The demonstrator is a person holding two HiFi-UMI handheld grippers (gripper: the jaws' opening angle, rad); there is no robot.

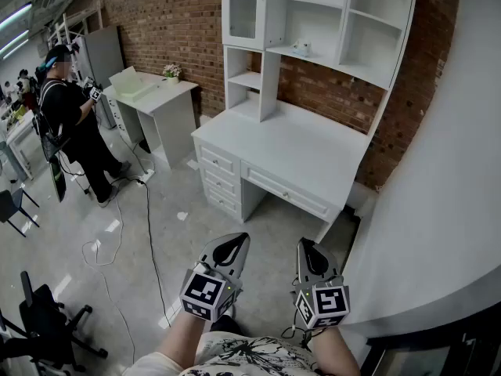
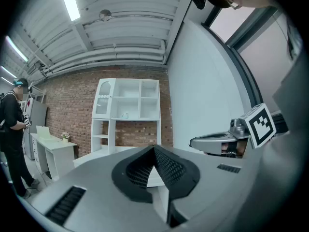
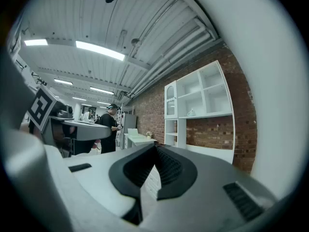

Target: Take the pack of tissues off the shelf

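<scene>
**Ana:** What is the left gripper (image 1: pixel 232 247) doing?

**Ben:** It hangs low by the person. Its fingers (image 2: pixel 170 170) are squeezed together with nothing in them

**Ana:** Where is the pack of tissues (image 1: pixel 301 48)?

**Ben:** Far away, on a shelf (image 1: pixel 344 70) above the white tabletop (image 1: pixel 297 151). It is small and pale. I think it is light and squashy, and its wrap may be slippery. Pinch it softly across the middle

**Ana:** And the right gripper (image 1: pixel 308 251)?

**Ben:** Its fingers (image 3: pixel 169 170) are pressed together too, and it holds nothing

White desk (image 1: pixel 305 157) stands against brick wall (image 1: pixel 176 22).
</scene>
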